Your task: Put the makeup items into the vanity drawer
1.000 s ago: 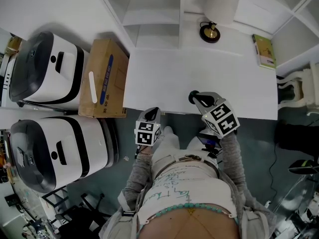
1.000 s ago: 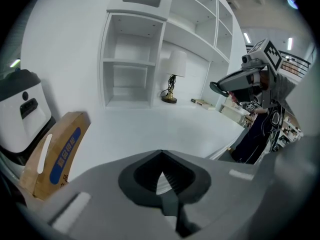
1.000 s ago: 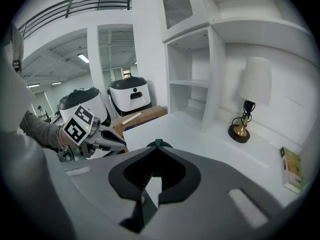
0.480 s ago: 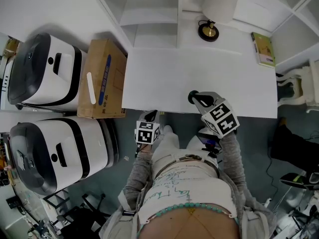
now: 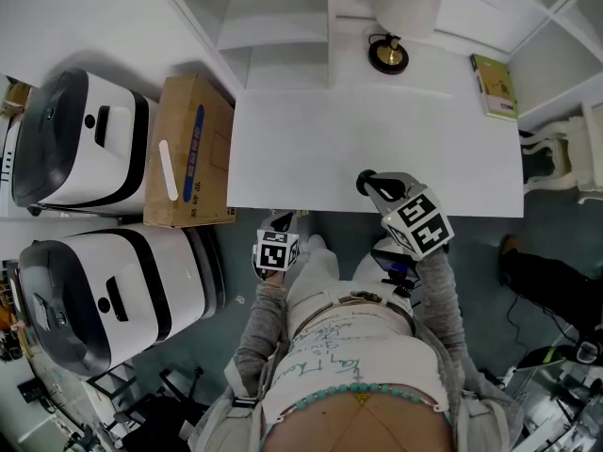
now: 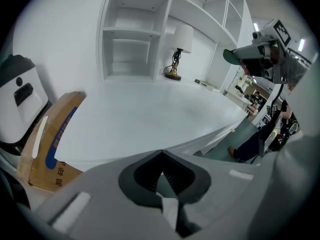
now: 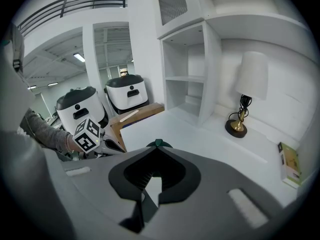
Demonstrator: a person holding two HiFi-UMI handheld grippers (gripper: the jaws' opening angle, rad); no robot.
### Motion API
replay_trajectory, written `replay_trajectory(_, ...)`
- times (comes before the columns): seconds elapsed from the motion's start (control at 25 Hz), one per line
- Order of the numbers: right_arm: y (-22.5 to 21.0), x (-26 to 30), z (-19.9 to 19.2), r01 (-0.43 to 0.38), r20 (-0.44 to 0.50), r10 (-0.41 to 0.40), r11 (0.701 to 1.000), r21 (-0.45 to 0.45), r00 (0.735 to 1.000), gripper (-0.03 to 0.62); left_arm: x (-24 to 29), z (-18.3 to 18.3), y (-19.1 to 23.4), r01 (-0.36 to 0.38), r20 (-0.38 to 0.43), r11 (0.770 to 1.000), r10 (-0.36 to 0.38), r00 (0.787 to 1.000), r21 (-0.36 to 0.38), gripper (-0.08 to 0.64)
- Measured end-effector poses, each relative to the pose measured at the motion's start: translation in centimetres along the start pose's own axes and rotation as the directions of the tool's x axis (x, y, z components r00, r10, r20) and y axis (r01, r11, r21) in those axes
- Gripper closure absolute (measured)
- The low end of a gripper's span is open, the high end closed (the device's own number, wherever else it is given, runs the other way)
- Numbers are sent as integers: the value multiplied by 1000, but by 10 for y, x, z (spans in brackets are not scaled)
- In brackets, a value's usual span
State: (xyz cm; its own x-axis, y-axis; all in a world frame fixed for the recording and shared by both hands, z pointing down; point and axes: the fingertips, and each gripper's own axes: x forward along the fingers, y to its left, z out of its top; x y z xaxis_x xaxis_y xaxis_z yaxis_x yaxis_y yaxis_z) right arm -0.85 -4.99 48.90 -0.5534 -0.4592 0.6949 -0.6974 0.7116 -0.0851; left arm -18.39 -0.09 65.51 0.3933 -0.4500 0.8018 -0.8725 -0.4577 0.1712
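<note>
No makeup item shows in any view, and no open drawer can be seen. The white vanity top (image 5: pixel 377 144) is bare in the middle. My left gripper (image 5: pixel 281 220) hangs just below the vanity's front edge at its left end, jaws shut with nothing in them (image 6: pixel 161 153). My right gripper (image 5: pixel 366 183) hovers over the front edge near the middle; its dark green jaws are shut and hold nothing (image 7: pixel 158 145). It also appears high at the right in the left gripper view, as the right gripper (image 6: pixel 236 57).
A lamp (image 5: pixel 388 55) and a small green book (image 5: pixel 497 88) stand at the back of the vanity, under white shelves (image 5: pixel 283 17). A cardboard box (image 5: pixel 191 149) and two white-and-black machines (image 5: pixel 80 139) (image 5: pixel 104 290) stand to the left. A white chair (image 5: pixel 565 158) is at the right.
My left gripper's jaws have drawn back slightly from the vanity's front edge. The right gripper has stayed in place. The head view has shifted a little.
</note>
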Motion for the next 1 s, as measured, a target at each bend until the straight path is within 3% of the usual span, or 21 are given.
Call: replay_trajectory(1.0,-7,-10,-9,28,-13,-28,999,18,1000,563,57,-52,7,18,-170,1000,-19,985,-10,558)
